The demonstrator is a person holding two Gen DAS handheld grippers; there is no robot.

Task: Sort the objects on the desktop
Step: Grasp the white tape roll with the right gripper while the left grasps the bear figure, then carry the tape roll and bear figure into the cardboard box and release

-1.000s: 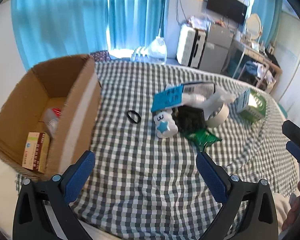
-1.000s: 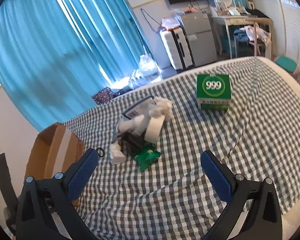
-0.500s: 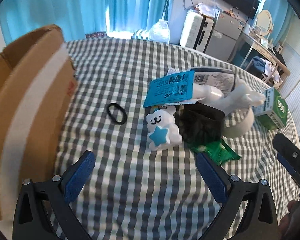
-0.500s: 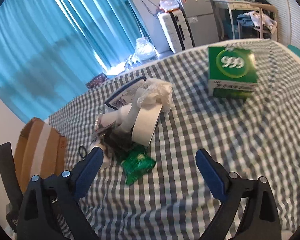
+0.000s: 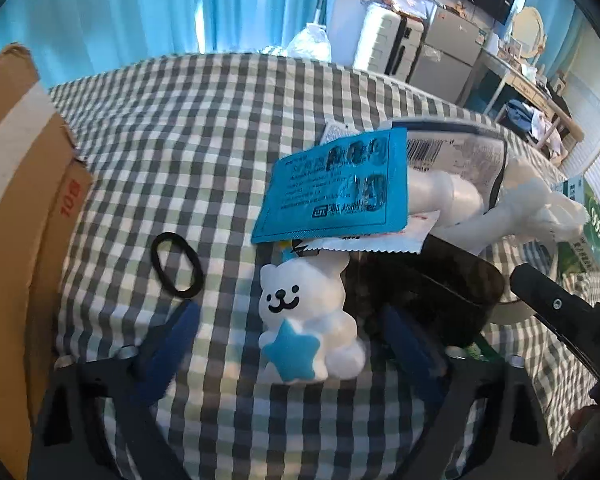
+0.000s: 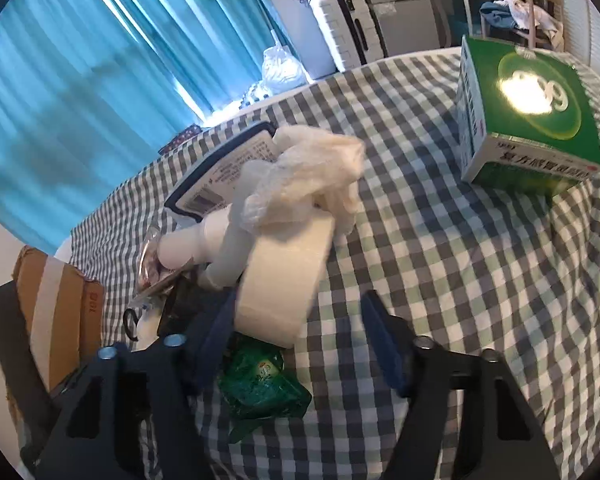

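Observation:
A white bear figure with a blue star lies on the checked cloth between the fingers of my open left gripper. Beside it lie a black hair tie, a blue packet, a white bottle and a dark box. My right gripper is open, its fingers on either side of a white tape roll. A green sachet lies under it. A crumpled white bag rests on the pile.
A cardboard box stands at the left; it also shows in the right wrist view. A green 999 medicine box sits at the right. The right gripper's finger shows in the left wrist view. Curtains and furniture are behind.
Both grippers have moved forward and down toward the pile. The left one now has the bear between its fingers; the right one now straddles the tape roll and has narrowed somewhat.

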